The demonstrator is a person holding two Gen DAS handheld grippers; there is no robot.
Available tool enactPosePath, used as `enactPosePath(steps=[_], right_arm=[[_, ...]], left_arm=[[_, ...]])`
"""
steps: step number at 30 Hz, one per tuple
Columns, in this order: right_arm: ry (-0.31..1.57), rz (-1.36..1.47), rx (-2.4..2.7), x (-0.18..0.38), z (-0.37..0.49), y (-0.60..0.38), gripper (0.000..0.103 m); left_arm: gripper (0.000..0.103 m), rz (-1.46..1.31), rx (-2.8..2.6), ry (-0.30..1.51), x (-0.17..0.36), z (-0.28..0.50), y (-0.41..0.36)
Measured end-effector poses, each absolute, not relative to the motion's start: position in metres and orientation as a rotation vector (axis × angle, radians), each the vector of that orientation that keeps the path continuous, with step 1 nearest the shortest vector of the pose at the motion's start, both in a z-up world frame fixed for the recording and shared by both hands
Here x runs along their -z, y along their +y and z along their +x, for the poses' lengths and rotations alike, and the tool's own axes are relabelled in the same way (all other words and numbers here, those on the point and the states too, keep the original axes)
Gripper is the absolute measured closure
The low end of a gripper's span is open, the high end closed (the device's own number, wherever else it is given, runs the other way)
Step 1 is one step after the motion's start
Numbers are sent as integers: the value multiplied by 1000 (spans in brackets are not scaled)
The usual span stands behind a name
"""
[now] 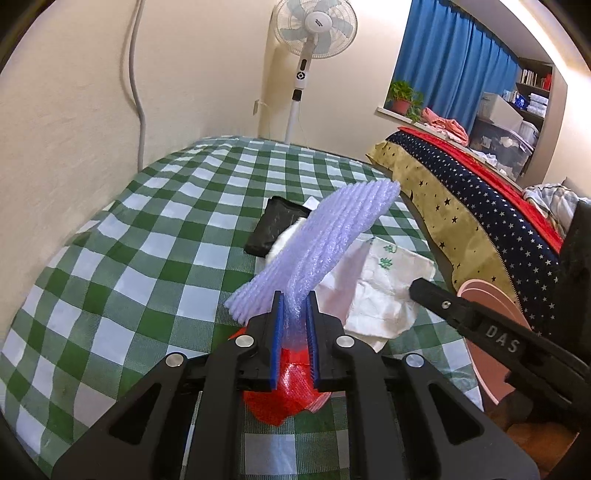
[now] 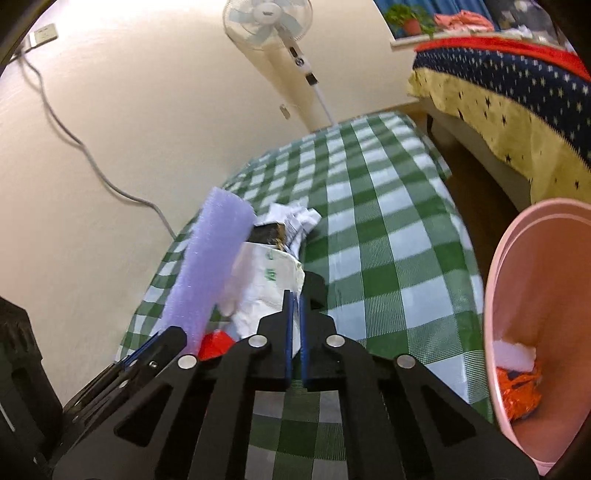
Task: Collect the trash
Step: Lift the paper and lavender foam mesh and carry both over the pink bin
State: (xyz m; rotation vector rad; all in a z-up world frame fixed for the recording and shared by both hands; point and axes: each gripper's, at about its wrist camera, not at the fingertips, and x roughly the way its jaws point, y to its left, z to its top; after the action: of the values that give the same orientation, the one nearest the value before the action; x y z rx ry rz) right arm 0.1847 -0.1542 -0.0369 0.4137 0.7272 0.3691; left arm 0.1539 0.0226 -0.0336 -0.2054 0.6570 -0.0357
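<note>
My left gripper (image 1: 294, 301) is shut on a lilac foam net sleeve (image 1: 325, 236) and holds it up above the checked table; the sleeve also shows in the right wrist view (image 2: 207, 273). Under it lies a red plastic wrapper (image 1: 284, 391). A crumpled white paper bag with green print (image 1: 384, 288) and a black packet (image 1: 275, 227) lie on the table beyond. My right gripper (image 2: 294, 295) has its jaws nearly together, tips at the white bag's (image 2: 266, 291) edge; whether it grips the bag I cannot tell. A pink bin (image 2: 532, 317) at the right holds orange and white trash.
The table has a green and white checked cloth (image 1: 147, 229). A bed with star-pattern covers (image 1: 480, 206) stands to the right, a gap of floor between. A standing fan (image 1: 314, 33) and a wall cable (image 1: 136, 92) are at the back.
</note>
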Motion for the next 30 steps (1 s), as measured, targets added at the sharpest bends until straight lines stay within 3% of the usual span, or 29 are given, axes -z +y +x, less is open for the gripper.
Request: enactPosePath(steps=[30], right_arm=[[514,284,-292,-56,69,-184,102]], left_arm=[[92,-198,77,559,-17,75,15]])
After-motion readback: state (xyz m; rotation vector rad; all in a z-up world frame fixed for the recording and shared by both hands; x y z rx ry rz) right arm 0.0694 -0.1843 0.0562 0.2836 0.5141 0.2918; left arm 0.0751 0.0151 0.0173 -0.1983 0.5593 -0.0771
